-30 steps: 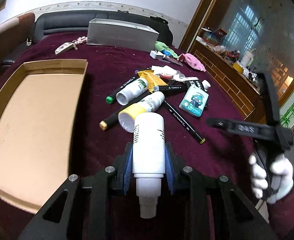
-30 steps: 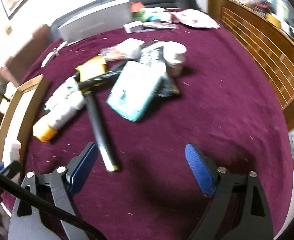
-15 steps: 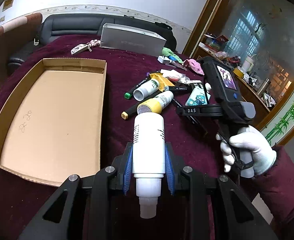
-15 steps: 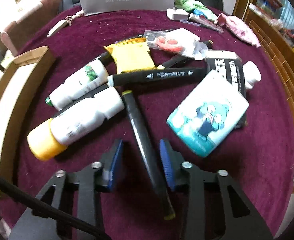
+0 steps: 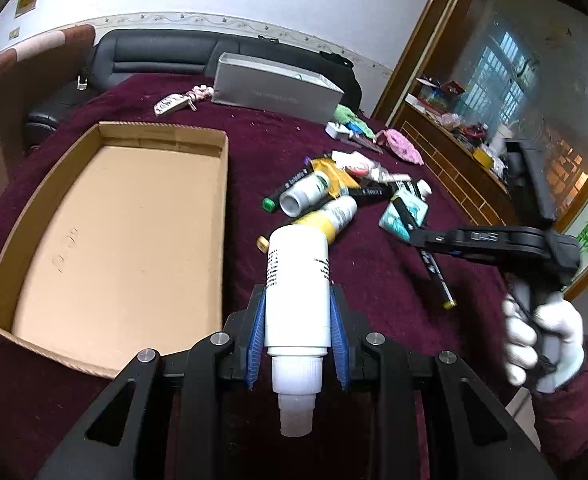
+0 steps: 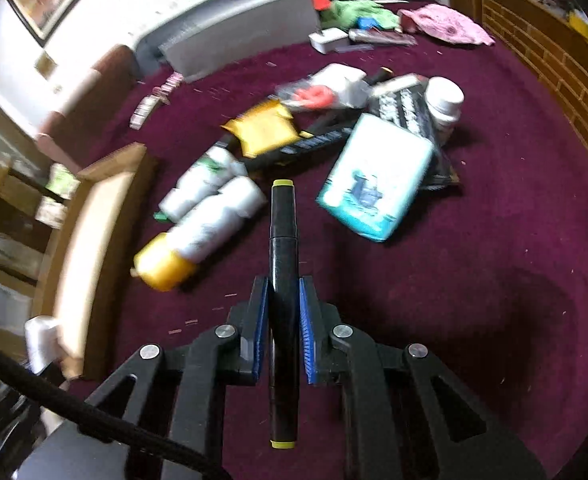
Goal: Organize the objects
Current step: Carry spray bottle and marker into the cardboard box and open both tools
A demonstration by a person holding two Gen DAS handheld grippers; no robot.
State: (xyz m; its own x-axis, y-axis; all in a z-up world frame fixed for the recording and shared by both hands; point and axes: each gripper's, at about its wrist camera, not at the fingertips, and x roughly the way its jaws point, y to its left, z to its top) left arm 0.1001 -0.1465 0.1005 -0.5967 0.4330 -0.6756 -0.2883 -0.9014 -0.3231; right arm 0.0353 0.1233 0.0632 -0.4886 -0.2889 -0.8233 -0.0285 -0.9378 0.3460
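My left gripper [image 5: 297,320] is shut on a white bottle [image 5: 297,276], held above the maroon cloth just right of the open cardboard box [image 5: 114,236]. My right gripper [image 6: 284,312] is shut on a black marker with yellow-green ends [image 6: 283,240], lifted off the table. In the left wrist view the right gripper [image 5: 414,236] and its marker [image 5: 438,276] hang at the right, held by a white-gloved hand [image 5: 542,336]. The pile [image 6: 314,148] lies ahead: a yellow-capped bottle [image 6: 198,240], another white bottle [image 6: 202,180], a teal tissue pack [image 6: 374,180], a yellow packet [image 6: 266,128].
A grey box [image 5: 274,88] stands at the table's far edge in front of a black sofa [image 5: 166,56]. Keys [image 5: 174,102], a pink cloth [image 5: 402,146] and green items [image 5: 348,116] lie at the back. A wooden railing [image 6: 554,72] borders the right side.
The right gripper came down over the black marker, closed on it and lifted it from the cloth. The left gripper drifted slightly with its white bottle, bringing more of the box into view.
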